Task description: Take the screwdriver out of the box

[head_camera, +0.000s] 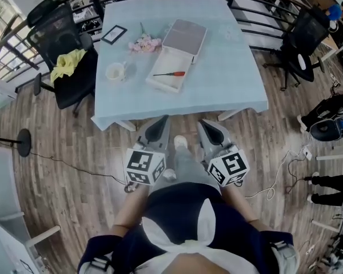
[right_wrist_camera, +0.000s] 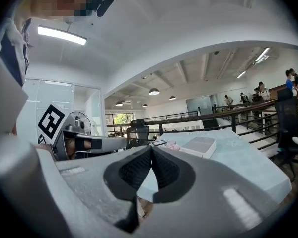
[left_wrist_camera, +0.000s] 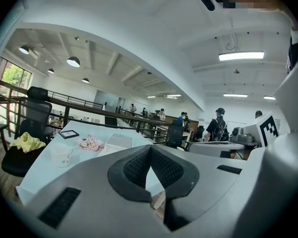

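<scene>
Head view: the screwdriver (head_camera: pixel 170 73) lies in the open box (head_camera: pixel 174 59) on the table (head_camera: pixel 240 67). The left gripper (head_camera: pixel 162 120) and right gripper (head_camera: pixel 206 124) hang short of its near edge. Left gripper view: jaws together, empty. Right gripper view: jaws together, empty.

Smooth pale-blue cloth (head_camera: pixel 117 104) covers the counter (head_camera: pixel 234 67); the floor (head_camera: pixel 63 170) is wood plank. The box (head_camera: pixel 166 81) looks like matt white card. The left claw (left_wrist_camera: pixel 150 148) is matt grey plastic, its pads (left_wrist_camera: pixel 136 168) ribbed black.
</scene>
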### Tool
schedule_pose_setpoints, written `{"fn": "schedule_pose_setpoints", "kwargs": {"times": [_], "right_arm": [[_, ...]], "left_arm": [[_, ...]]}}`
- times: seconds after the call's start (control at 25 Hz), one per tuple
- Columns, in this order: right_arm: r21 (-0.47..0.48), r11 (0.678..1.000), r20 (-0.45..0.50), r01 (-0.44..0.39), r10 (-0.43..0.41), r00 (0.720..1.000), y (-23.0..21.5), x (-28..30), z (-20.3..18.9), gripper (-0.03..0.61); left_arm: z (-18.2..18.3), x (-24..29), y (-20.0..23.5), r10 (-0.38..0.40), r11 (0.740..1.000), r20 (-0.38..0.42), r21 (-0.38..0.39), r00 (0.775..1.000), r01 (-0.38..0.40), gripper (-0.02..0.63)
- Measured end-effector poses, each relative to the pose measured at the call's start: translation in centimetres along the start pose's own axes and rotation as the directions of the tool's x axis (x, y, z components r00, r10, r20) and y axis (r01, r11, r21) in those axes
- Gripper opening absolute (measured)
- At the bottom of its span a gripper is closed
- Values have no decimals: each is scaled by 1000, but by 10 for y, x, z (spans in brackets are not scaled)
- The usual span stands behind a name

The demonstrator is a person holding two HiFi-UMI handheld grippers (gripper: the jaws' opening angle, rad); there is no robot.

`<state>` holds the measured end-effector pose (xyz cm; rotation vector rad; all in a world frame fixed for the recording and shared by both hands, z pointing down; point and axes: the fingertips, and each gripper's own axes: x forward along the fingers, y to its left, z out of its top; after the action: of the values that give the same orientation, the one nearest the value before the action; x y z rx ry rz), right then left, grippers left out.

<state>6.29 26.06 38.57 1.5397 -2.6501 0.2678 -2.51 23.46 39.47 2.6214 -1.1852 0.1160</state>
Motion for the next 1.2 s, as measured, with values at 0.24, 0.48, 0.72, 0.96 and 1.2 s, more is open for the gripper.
{"fn": "schedule_pose_setpoints", "kwargs": {"times": [0.24, 0.48, 0.72, 0.96, 1.2], "right_arm": [[-36, 999, 15, -22, 23, 1000, -39, 49, 25, -2], [-68, 996, 18, -57, 59, 998, -75, 92, 50, -2], [-93, 992, 40, -83, 87, 995, -106, 126, 72, -2], [-125, 987, 76, -100, 110, 991, -133, 156, 94, 0], [-150, 976, 76, -157, 169, 983, -157, 169, 95, 66]], "left_arm": [[25, 50, 31, 17, 1000, 8, 15, 1000, -17, 15], [49, 94, 59, 50, 999, 24, 15, 998, -50, 15], [64, 123, 77, 83, 996, 34, 22, 996, -84, 15], [76, 148, 97, 119, 992, 41, 26, 992, -120, 15], [78, 175, 102, 133, 990, 46, 45, 990, -135, 15]]}}
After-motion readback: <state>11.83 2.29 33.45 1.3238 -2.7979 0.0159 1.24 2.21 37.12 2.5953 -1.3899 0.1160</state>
